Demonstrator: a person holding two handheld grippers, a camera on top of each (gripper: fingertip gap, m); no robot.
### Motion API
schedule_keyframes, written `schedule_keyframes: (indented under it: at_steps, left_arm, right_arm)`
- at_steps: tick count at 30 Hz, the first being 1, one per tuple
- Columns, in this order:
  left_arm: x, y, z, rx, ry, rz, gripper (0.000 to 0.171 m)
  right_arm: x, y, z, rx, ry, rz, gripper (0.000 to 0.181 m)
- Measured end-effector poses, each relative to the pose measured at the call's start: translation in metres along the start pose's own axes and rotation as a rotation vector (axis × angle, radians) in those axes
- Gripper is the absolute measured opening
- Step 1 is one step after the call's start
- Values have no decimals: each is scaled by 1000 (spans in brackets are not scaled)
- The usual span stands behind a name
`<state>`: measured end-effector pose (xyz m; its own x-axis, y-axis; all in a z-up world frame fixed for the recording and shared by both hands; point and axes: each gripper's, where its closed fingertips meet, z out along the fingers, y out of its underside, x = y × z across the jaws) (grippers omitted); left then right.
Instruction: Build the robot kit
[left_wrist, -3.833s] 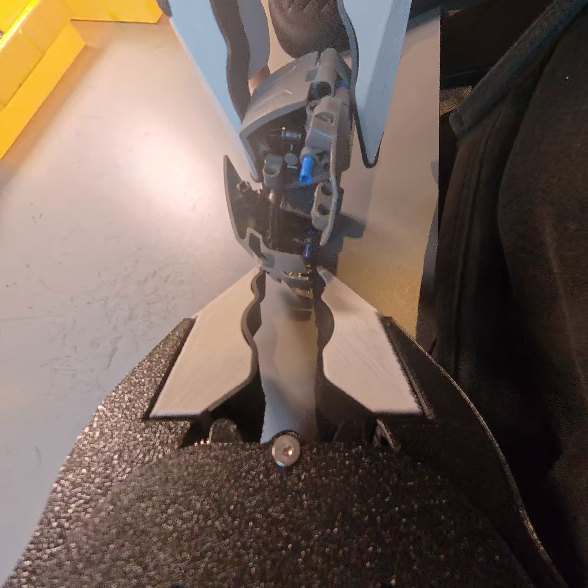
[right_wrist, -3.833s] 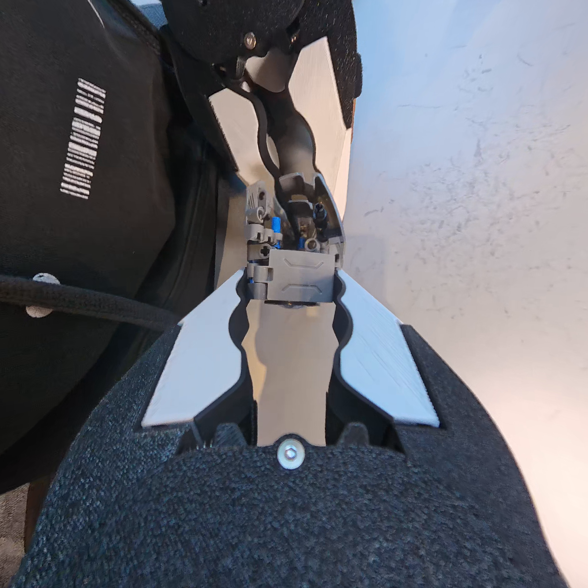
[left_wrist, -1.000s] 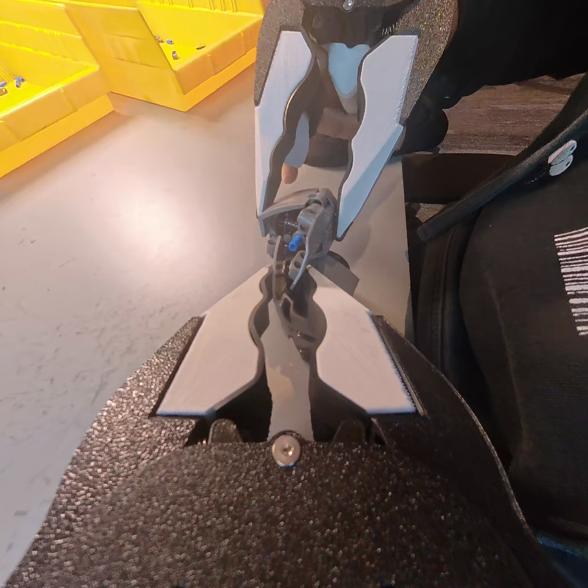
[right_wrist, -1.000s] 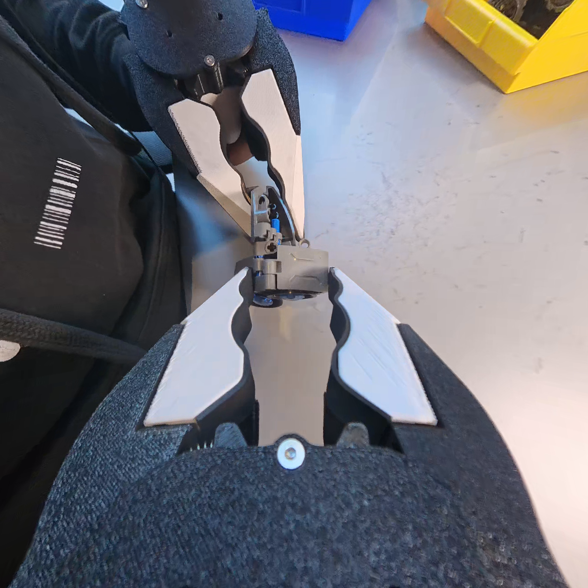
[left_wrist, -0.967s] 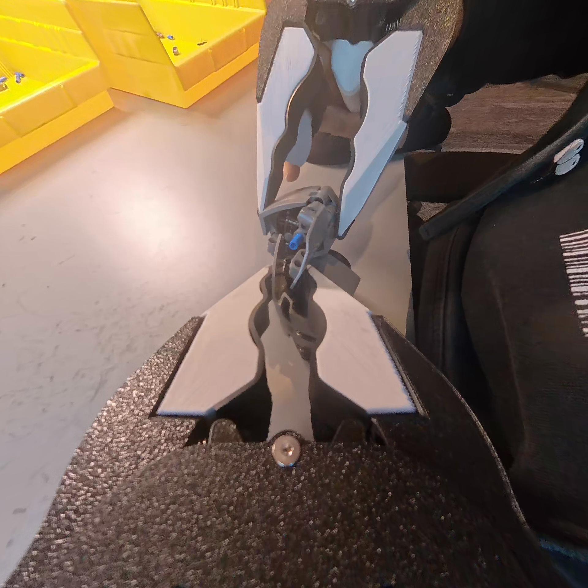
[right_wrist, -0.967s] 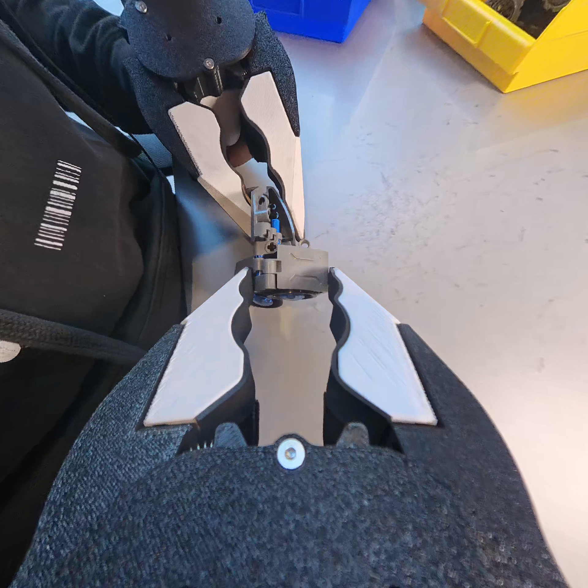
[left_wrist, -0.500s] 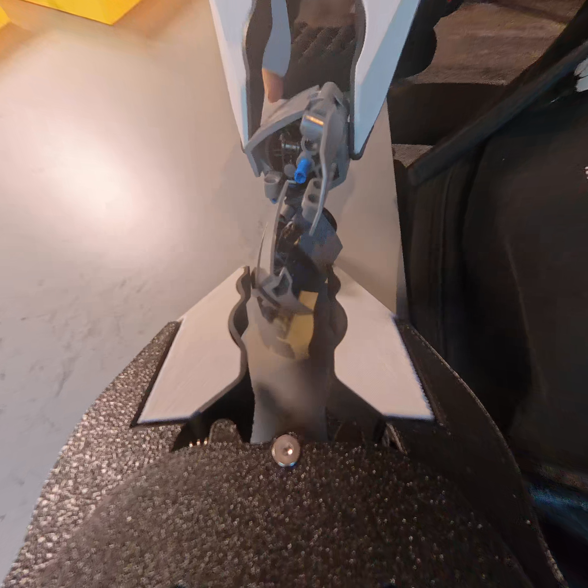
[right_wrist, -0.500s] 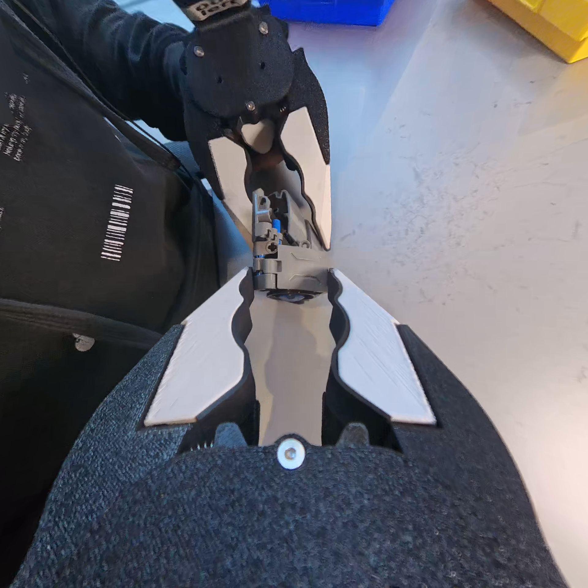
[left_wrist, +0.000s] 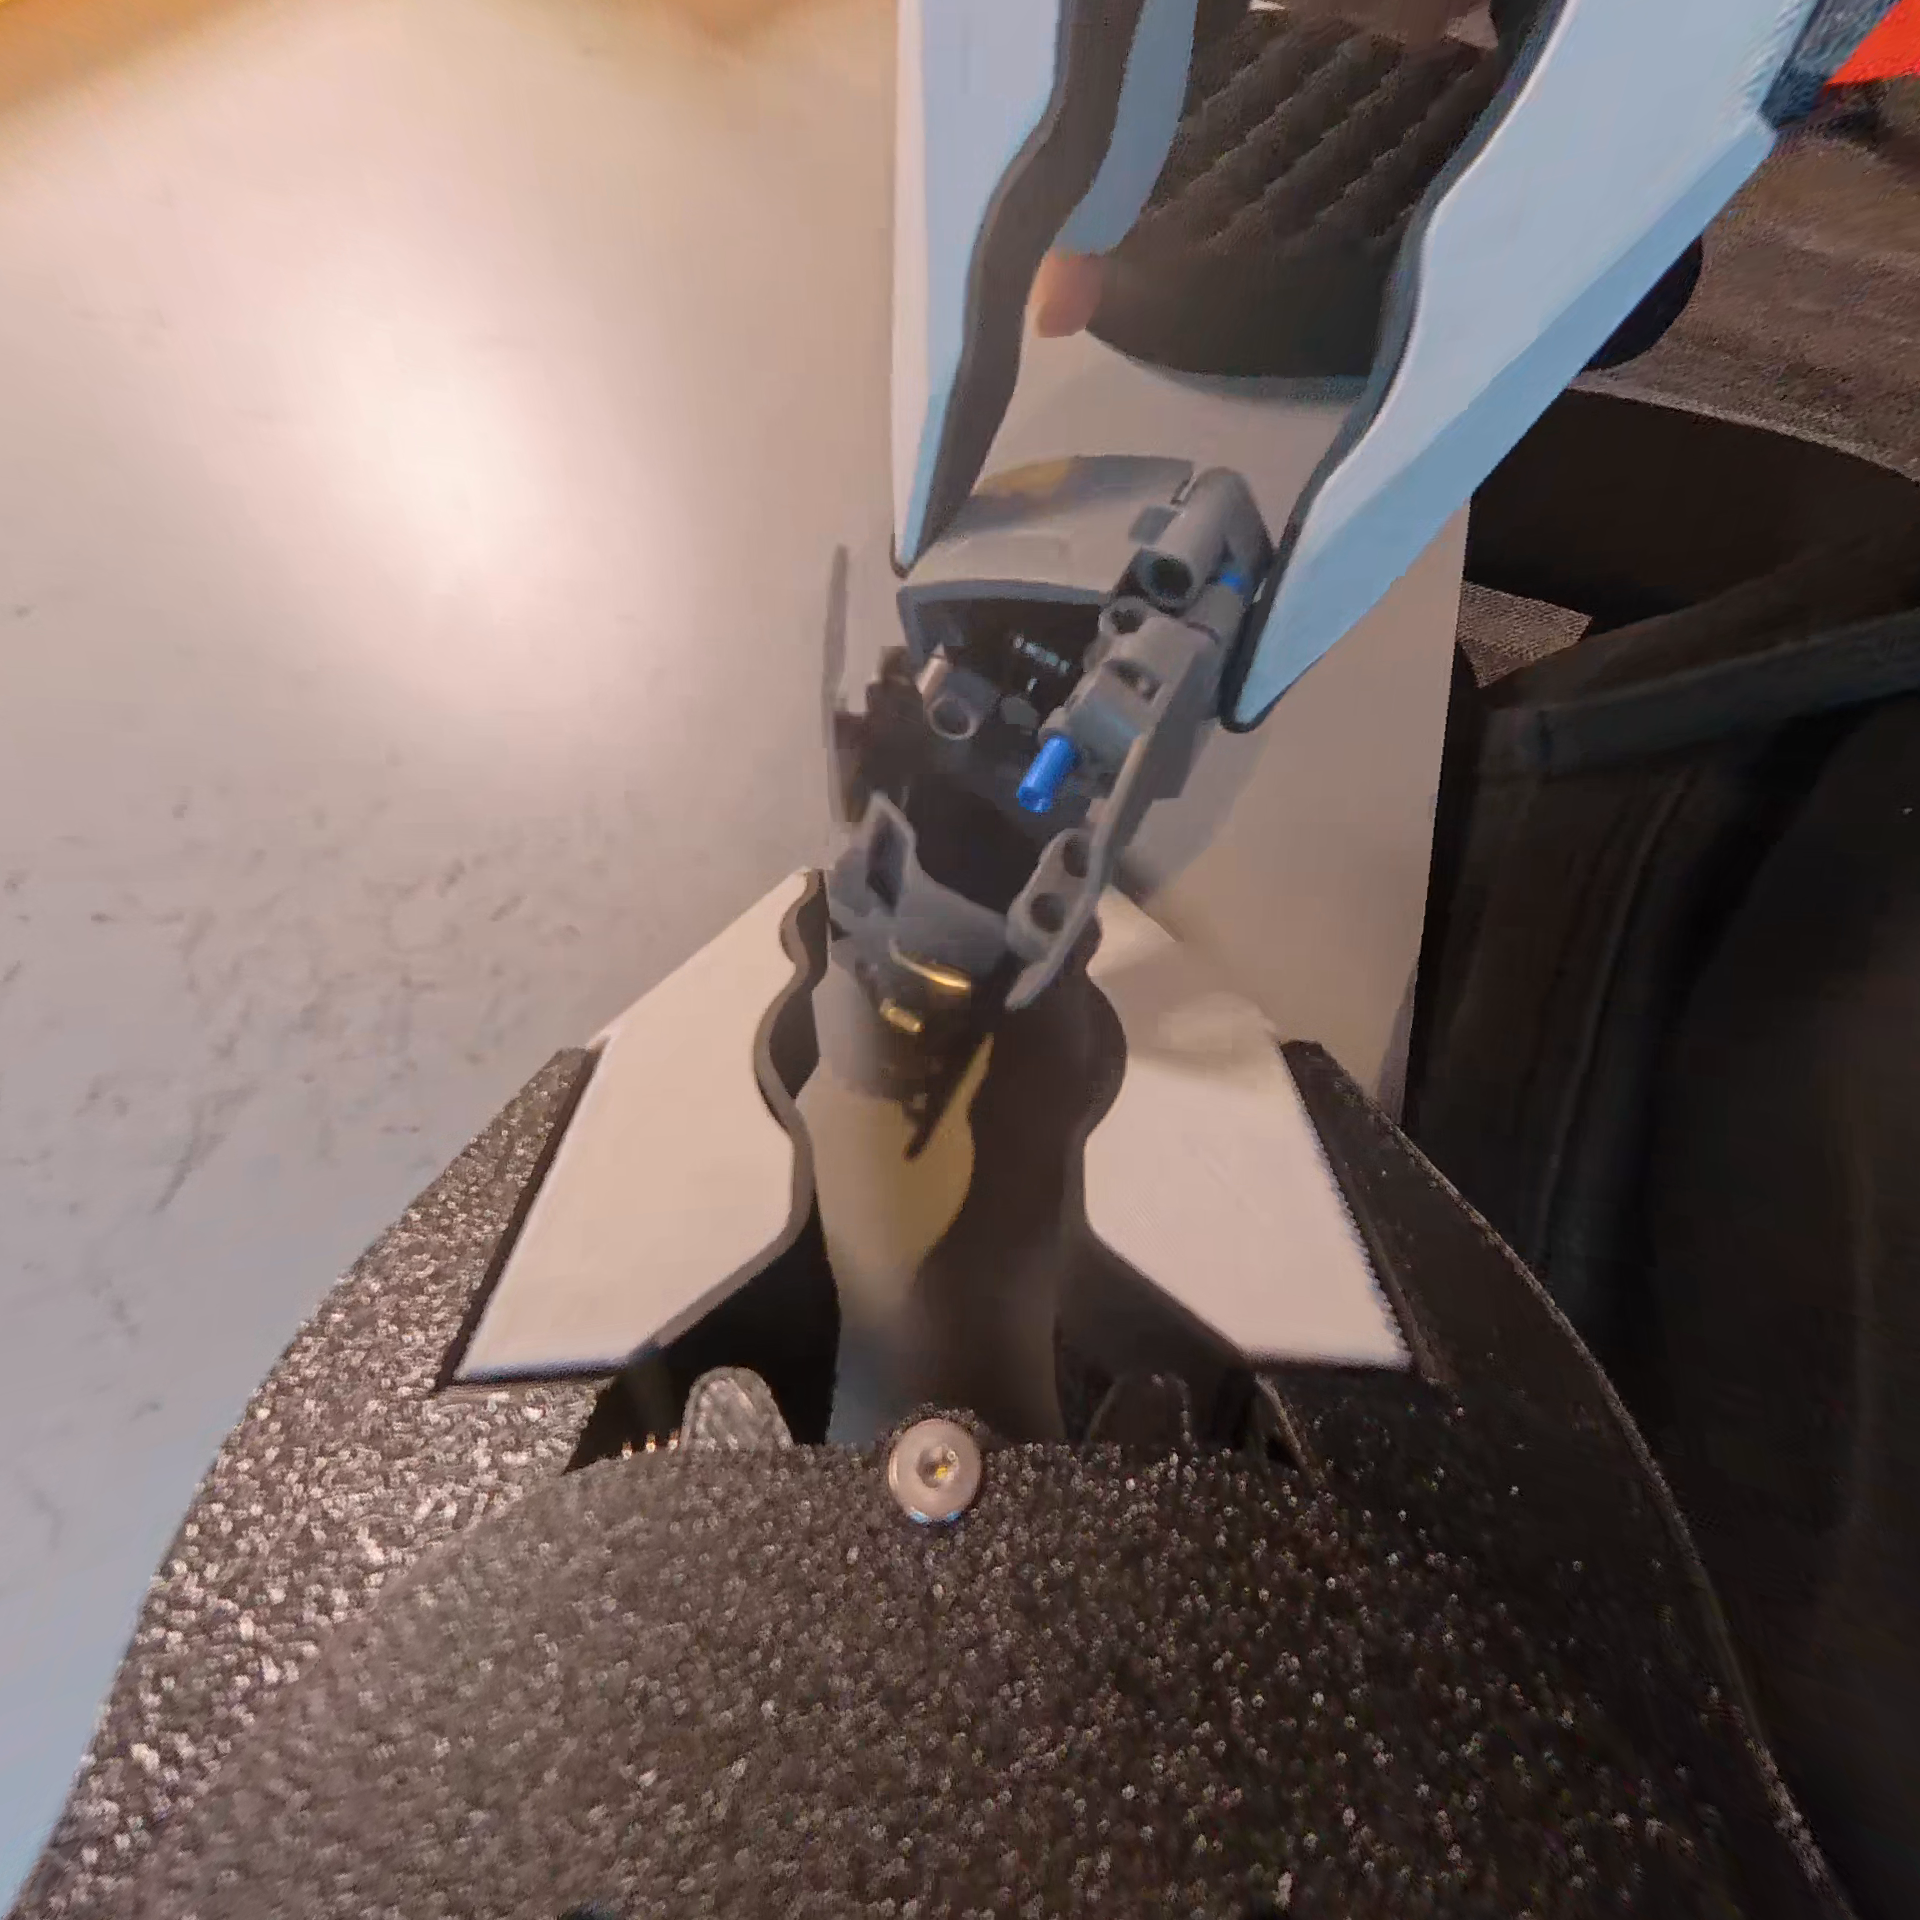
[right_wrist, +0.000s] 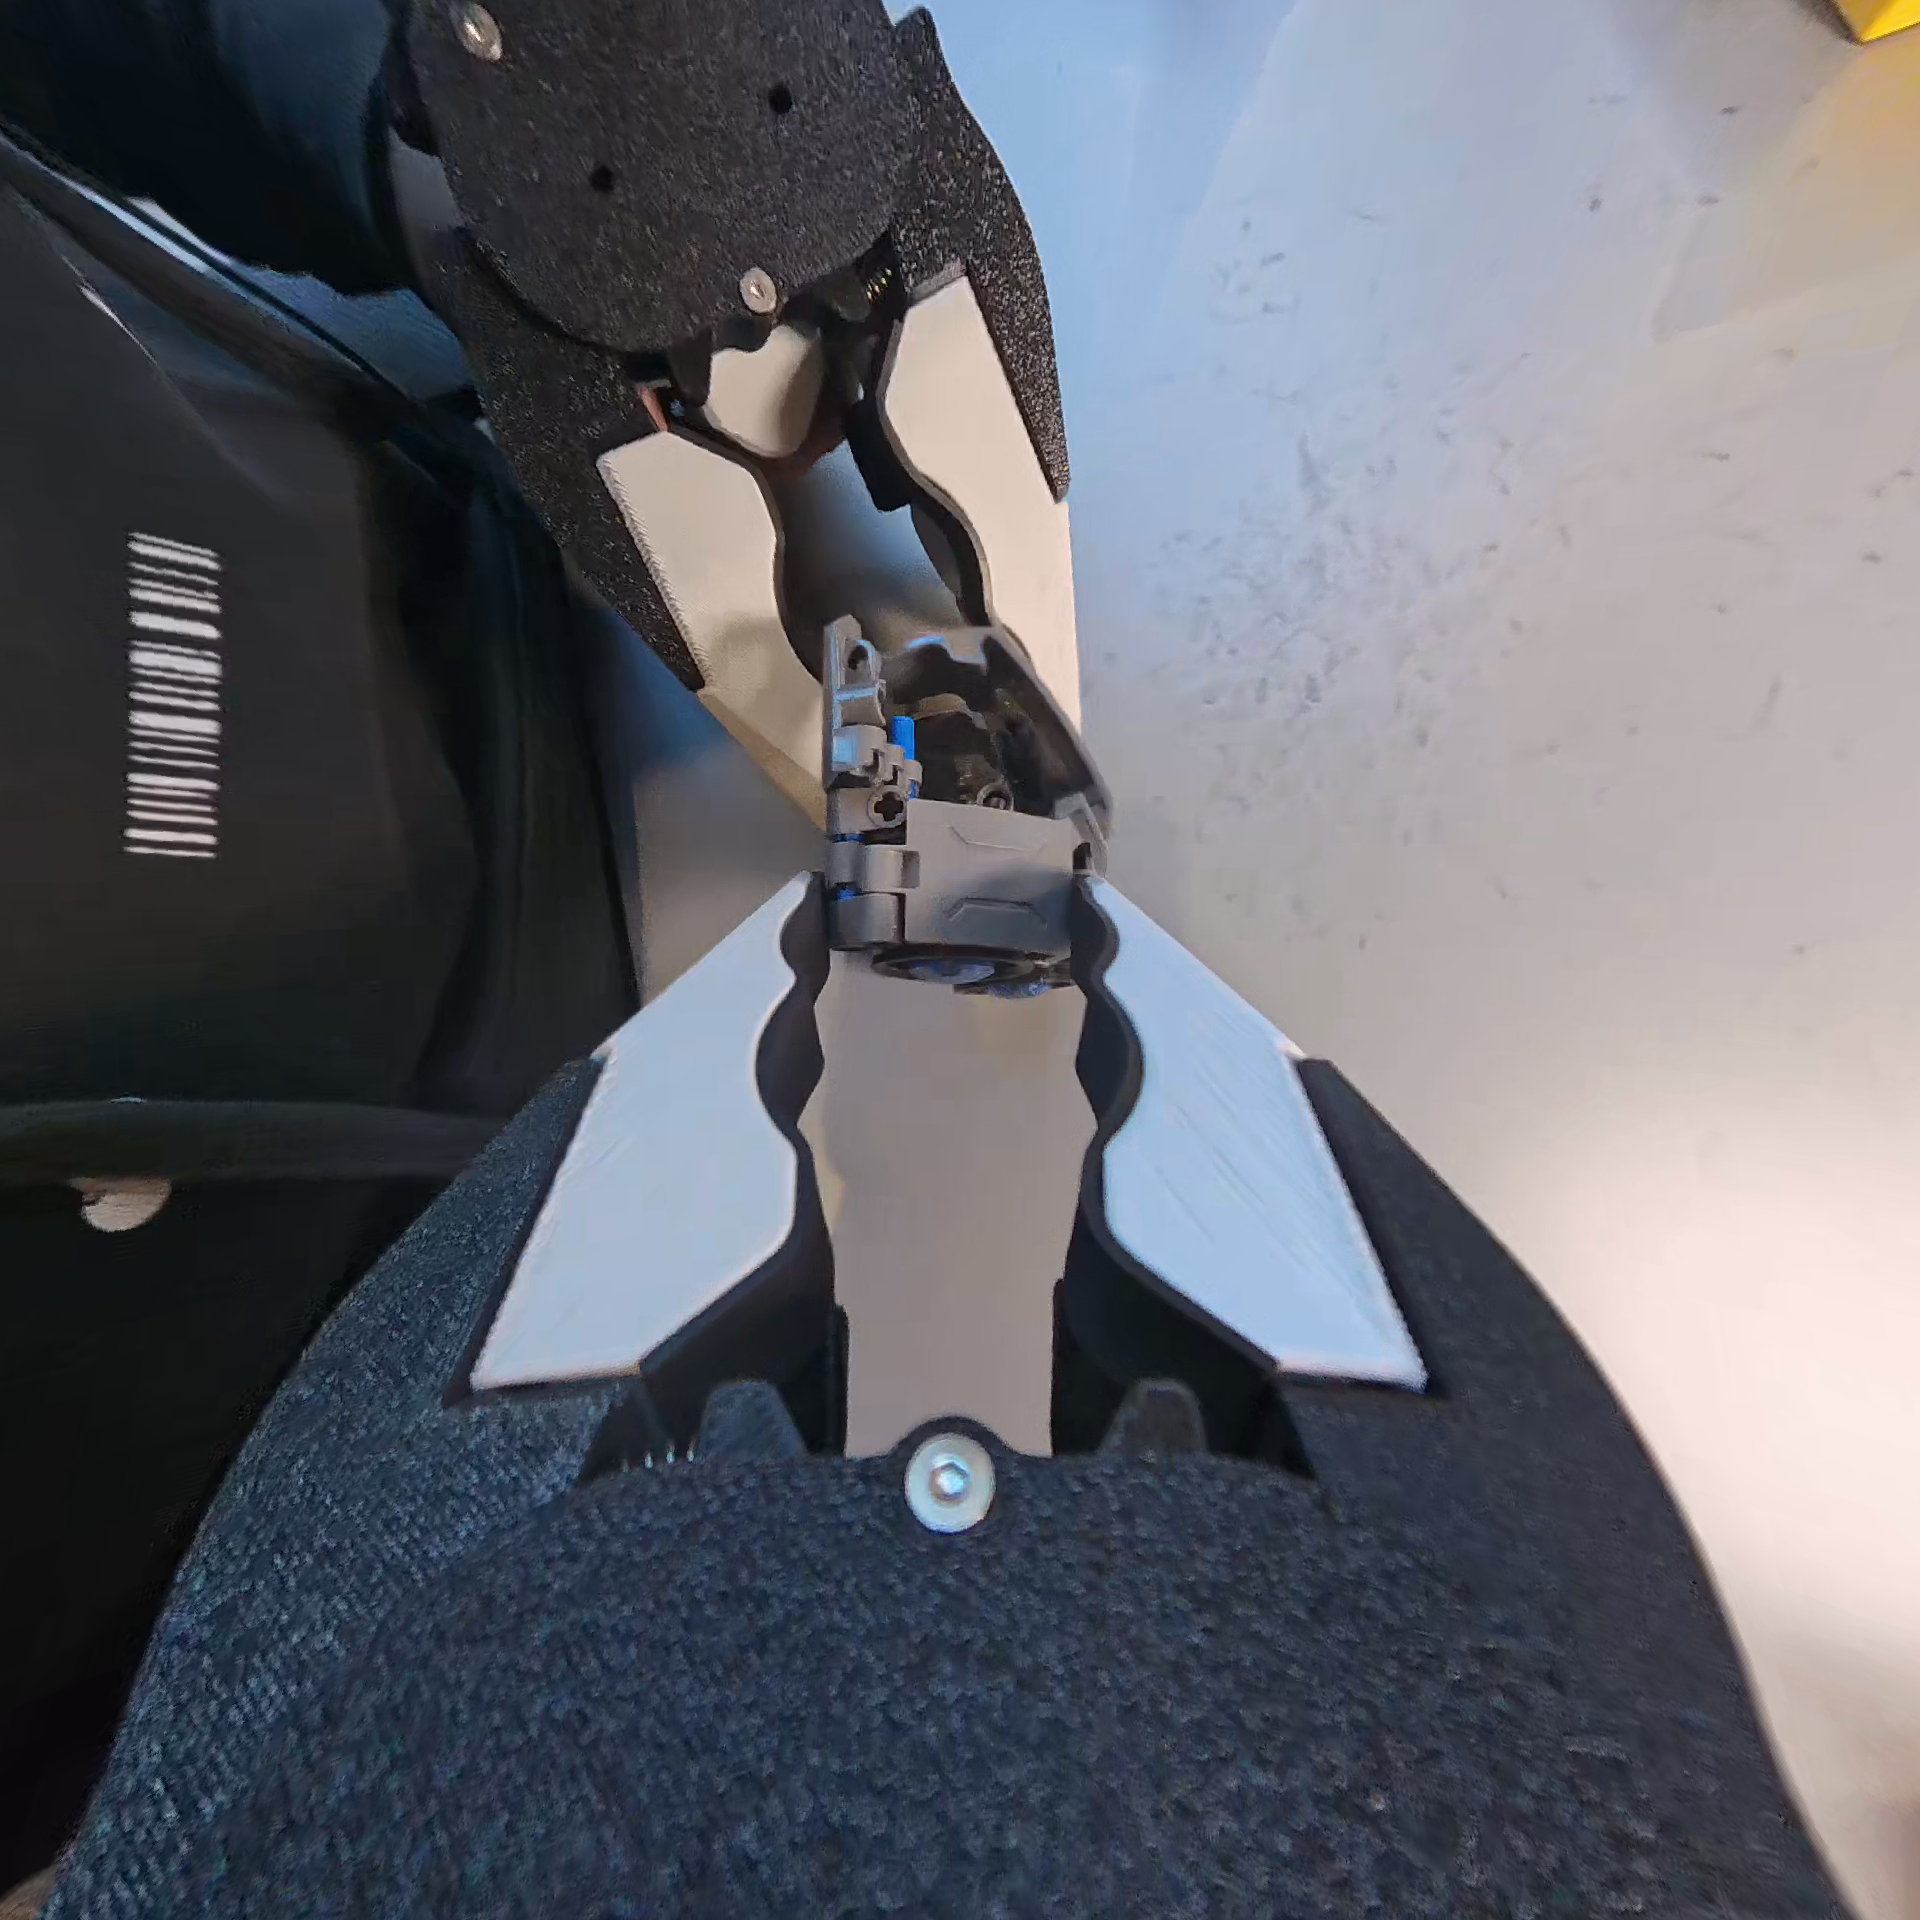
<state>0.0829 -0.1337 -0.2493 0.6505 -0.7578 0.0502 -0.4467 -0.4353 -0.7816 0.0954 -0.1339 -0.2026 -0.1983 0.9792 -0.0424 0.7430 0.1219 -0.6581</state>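
Note:
A small grey brick-built assembly (left_wrist: 1049, 707) with a blue pin (left_wrist: 1044, 774) hangs above the table, gripped from both ends. My left gripper (left_wrist: 951, 914) is shut on its near, lower end, where a dark part with a yellowish piece sits between the jaws. My right gripper (left_wrist: 1075, 634) reaches in from the top and clamps the far grey panel. In the right wrist view, my right gripper (right_wrist: 945, 888) is shut on the grey block of the assembly (right_wrist: 987, 842). The left gripper (right_wrist: 945, 769) closes on the far end from above.
The pale grey table (left_wrist: 312, 623) lies to the left in the left wrist view and to the right in the right wrist view (right_wrist: 1558, 727). A person's black clothing (right_wrist: 260, 831) sits right at the table edge, also seen in the left wrist view (left_wrist: 1714, 1039).
Both grippers have swung and drawn closer together with the assembly between them. The yellow and blue bins have left view. The left jaws stand wider around the assembly's end than a second ago.

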Motion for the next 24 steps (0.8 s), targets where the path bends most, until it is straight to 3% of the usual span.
schedule_keyframes:
  at_steps: [11,18,24]
  left_arm:
    - [-9,-5,-5,37,-26,45,25]
    - [-11,-4,-2,28,-127,150,24]
    - [-11,-5,-2,28,-119,150,24]
  right_arm:
    - [10,-5,-9,-32,-9,-66,45]
    - [12,-3,-9,-77,-49,-60,44]
    - [13,-1,-8,-143,-54,-71,44]
